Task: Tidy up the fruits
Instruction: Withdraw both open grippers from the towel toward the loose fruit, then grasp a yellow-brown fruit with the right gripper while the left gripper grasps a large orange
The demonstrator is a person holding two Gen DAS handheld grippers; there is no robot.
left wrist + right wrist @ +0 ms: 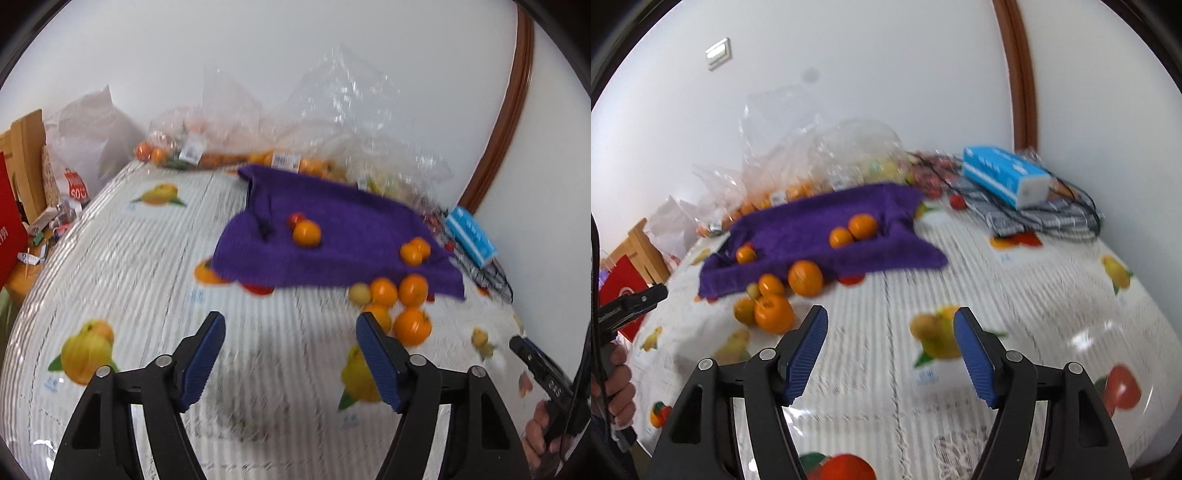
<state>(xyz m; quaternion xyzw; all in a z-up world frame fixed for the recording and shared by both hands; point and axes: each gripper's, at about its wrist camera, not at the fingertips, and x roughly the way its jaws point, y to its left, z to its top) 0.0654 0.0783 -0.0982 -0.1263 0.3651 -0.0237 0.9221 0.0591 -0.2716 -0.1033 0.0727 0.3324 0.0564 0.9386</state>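
The left claw [290, 325] is held released above the fruit-printed tabletop [147, 258], nothing between its pads. Blurred oranges [775, 299], apparently five, are clustered beside the purple cloth [820, 229]. The right claw [890, 321] is likewise released, empty.

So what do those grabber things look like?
Each one is made of black plastic with two arms shaped like a V, held by small silver bolts. The left gripper and the right gripper both have jaws faced with blue ribbed pads. A thin black cable hangs beside the hand holding the left one.
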